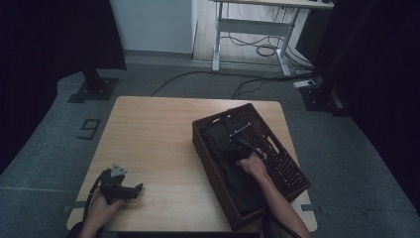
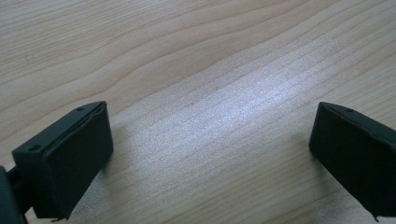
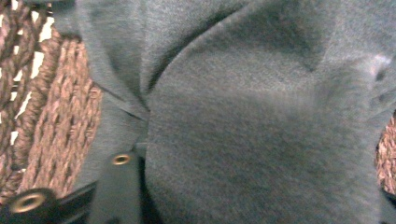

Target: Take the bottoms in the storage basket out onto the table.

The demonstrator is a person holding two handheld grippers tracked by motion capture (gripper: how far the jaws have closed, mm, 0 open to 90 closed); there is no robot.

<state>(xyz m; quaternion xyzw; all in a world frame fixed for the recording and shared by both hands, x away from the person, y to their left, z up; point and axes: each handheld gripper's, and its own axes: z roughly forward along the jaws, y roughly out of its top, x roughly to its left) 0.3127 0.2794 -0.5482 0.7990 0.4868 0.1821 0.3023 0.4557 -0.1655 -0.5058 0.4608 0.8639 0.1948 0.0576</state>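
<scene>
Grey cloth [image 3: 261,121] against wicker basket [image 3: 56,116] wall

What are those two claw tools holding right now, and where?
The right gripper is in the basket, closed on a bunched fold of the dark grey cloth. The left gripper holds nothing, open over the table.

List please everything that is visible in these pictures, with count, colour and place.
table: one, light wood, centre
basket: one, dark brown woven, table's right side
cloth: one, dark grey, inside the basket
desk: one, white frame, behind the table
cables: several, black, on the floor under the desk
left gripper: one, black, near left table corner, fingers wide apart over bare wood
right gripper: one, black, inside the basket, gathering the cloth
hands: two, from the bottom edge
</scene>
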